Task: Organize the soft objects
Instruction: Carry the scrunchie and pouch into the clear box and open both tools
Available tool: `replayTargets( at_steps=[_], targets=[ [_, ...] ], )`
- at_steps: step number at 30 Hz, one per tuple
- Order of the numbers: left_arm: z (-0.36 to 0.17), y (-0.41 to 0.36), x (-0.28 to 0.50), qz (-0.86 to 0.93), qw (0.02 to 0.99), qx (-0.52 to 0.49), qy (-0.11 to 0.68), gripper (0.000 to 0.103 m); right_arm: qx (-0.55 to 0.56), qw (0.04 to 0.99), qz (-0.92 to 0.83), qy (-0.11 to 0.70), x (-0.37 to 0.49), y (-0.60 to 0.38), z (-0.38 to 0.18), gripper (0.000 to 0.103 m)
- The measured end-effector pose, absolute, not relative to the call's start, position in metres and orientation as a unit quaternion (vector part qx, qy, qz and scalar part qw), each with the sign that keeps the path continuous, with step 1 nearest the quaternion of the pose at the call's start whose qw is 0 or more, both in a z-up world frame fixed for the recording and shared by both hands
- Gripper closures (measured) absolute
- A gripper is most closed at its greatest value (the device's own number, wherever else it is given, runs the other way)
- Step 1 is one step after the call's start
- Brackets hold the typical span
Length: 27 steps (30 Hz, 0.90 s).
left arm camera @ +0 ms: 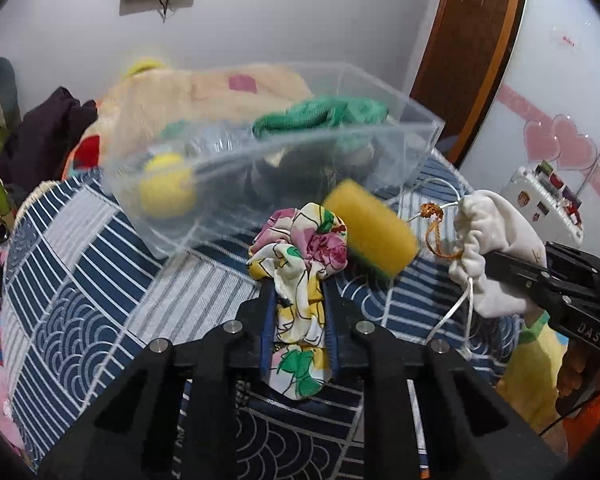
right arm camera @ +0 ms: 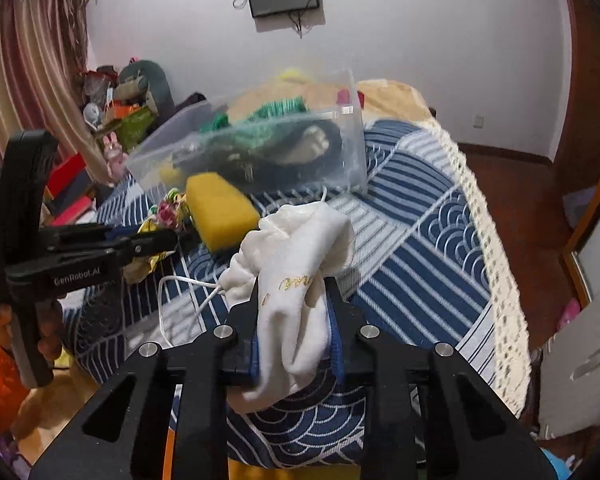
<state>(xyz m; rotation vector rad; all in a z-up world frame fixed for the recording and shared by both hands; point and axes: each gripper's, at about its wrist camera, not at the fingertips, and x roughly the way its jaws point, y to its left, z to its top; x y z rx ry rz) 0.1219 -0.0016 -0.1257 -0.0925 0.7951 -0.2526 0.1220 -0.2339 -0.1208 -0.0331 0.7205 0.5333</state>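
the left gripper point(left arm camera: 298, 280) has its fingers closed on a floral cloth point(left arm camera: 300, 252), whose bunched end sticks out past the tips above the bed point(left arm camera: 80, 280). the right gripper point(right arm camera: 294, 292) is clamped on a white pouch point(right arm camera: 300, 248) — its drawstring point(right arm camera: 180, 284) trails down to the blue patterned cover. a yellow sponge point(left arm camera: 370, 228) lies on the cover between the two, just beside the cloth and in front of a clear bin point(left arm camera: 260, 152). the bin sits on the bed and holds a green knit item point(left arm camera: 320, 114), something dark and a yellow ball point(left arm camera: 166, 190) — all blurred.
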Motion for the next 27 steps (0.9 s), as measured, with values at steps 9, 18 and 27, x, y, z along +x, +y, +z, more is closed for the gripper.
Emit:
replayTargets(
  at_steps=[9, 18, 27],
  targets=[
    [-0.074, 0.010, 0.105, -0.122, 0.941, -0.054, 0.312, 0.082, 0.003, 0.923, 0.252, 0.290, 0.127, -0.234, -0.082, 0.080],
    [-0.040, 0.022, 0.124, -0.100, 0.957, -0.063, 0.265, 0.082, 0.015, 0.941, 0.252, 0.227, 0.146, -0.221, -0.045, 0.080],
    [-0.032, 0.035, 0.159, -0.072, 0.961, -0.077, 0.254, 0.082, 0.012, 0.948, 0.251, 0.195, 0.163, -0.198, -0.029, 0.080]
  ],
)
